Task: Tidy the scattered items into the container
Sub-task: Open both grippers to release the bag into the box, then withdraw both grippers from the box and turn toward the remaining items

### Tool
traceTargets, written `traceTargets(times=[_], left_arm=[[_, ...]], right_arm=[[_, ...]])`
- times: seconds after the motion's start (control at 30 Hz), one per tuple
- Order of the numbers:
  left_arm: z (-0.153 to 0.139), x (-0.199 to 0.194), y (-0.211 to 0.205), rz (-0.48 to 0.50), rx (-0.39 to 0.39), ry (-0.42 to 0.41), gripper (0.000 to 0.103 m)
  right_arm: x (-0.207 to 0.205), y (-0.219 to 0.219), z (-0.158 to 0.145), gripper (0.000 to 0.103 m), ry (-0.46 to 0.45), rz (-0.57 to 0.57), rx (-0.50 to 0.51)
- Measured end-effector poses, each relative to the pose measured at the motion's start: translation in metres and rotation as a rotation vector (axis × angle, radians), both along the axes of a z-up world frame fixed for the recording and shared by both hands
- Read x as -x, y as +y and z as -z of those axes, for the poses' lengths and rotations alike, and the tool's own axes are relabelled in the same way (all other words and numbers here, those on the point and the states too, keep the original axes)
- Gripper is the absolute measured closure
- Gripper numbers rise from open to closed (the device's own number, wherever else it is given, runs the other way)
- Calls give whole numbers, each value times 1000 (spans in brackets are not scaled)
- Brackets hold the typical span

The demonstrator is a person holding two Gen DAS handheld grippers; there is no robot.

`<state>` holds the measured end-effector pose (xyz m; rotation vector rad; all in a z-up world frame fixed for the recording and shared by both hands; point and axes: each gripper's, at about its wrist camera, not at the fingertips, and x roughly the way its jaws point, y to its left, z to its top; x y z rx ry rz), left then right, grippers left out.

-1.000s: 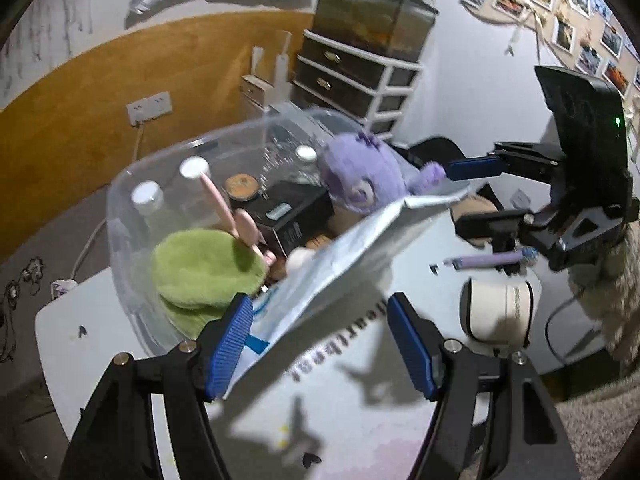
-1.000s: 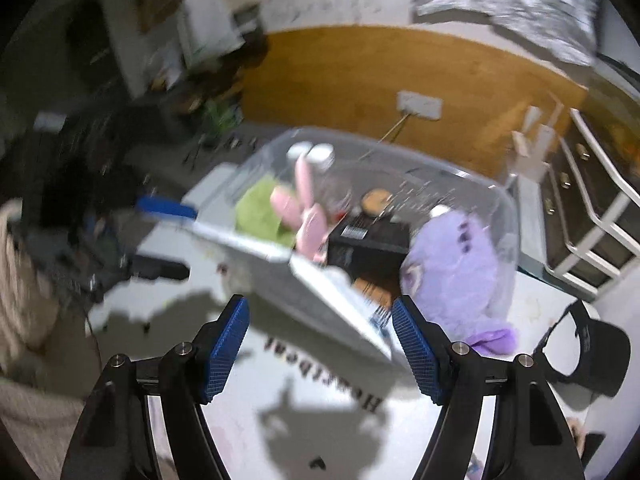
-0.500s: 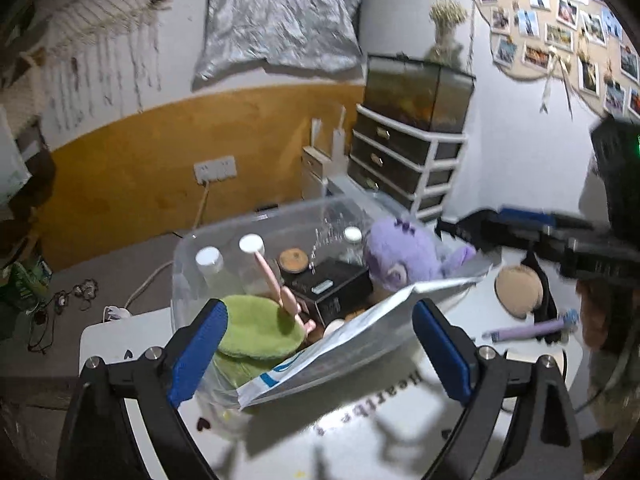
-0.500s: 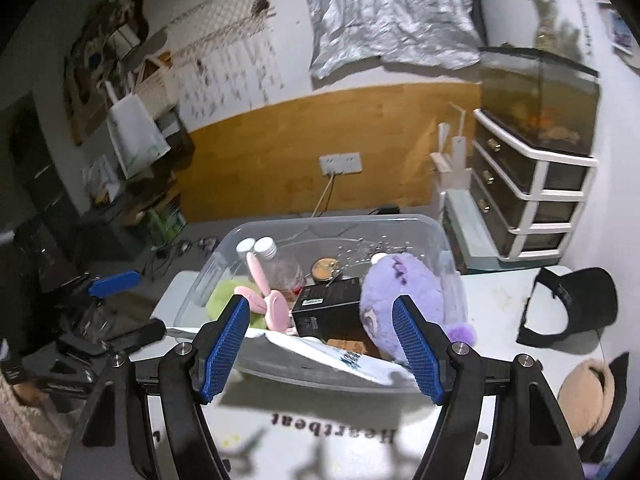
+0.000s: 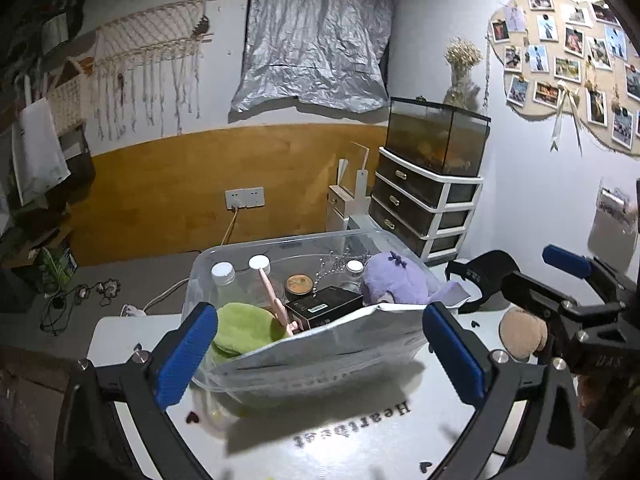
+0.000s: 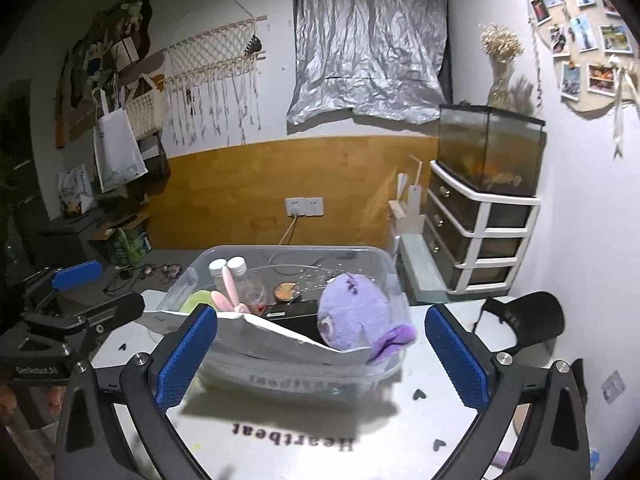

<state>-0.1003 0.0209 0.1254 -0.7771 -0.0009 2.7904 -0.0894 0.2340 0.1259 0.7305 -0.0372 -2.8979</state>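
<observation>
Both tongs, left (image 5: pixel 318 354) and right (image 6: pixel 320 354), hang wide and empty above the counter (image 5: pixel 360 436), while the clear bin (image 5: pixel 280 246) holds the purple toy (image 5: pixel 394 280) and grey bag (image 5: pixel 320 344).

Clear container (image 5: pixel 200 276) on white table (image 5: pixel 360 432), packed: green cloth (image 5: pixel 244 328) near left, bottles (image 5: pixel 222 276) far left, black box (image 5: pixel 324 306) centre, purple plush (image 5: pixel 396 280) right. Silver pouch (image 5: pixel 320 344) leaning across near rim. Left gripper (image 5: pixel 320 356) spread wide, empty. Right gripper (image 5: pixel 560 292) and tan puff (image 5: pixel 522 336) right.
</observation>
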Motion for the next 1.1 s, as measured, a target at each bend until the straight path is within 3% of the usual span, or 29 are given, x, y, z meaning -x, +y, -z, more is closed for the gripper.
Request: traceTargets(times=[0.4,1.1], left_arm=[[5,-29,1,-78,-29,5,0],[14,-70,12,-162,-15,37,0]], right_arm=[[-32,22,4,0,40,1,111],[-62,27,11,0,63,-37,61]])
